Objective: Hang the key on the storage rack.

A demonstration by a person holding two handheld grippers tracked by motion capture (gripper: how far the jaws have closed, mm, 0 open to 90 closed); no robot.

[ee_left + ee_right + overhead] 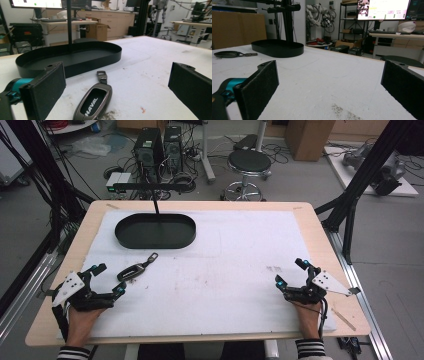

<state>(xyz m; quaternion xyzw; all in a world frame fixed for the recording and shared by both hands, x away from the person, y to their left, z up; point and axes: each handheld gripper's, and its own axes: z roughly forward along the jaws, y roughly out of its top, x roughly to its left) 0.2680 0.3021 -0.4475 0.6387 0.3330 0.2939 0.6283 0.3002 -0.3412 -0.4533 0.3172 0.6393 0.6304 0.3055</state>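
A dark grey car key fob (135, 269) marked HAVAL lies flat on the white mat, in front of the black oval tray (155, 231). My left gripper (110, 280) rests on the mat at the near left, open, with the fob (93, 101) just ahead of and between its jaws, untouched. The tray (72, 58) sits empty beyond the fob. My right gripper (290, 272) rests at the near right, open, with nothing between its jaws. From there the fob (230, 54) and the tray (277, 48) lie far off to the left.
A black post (156, 205) rises at the tray's far side and carries a crossbar. The white mat (225, 265) covers most of the wooden table. A stool (248, 167) and computer towers (159, 147) stand on the floor beyond the far edge.
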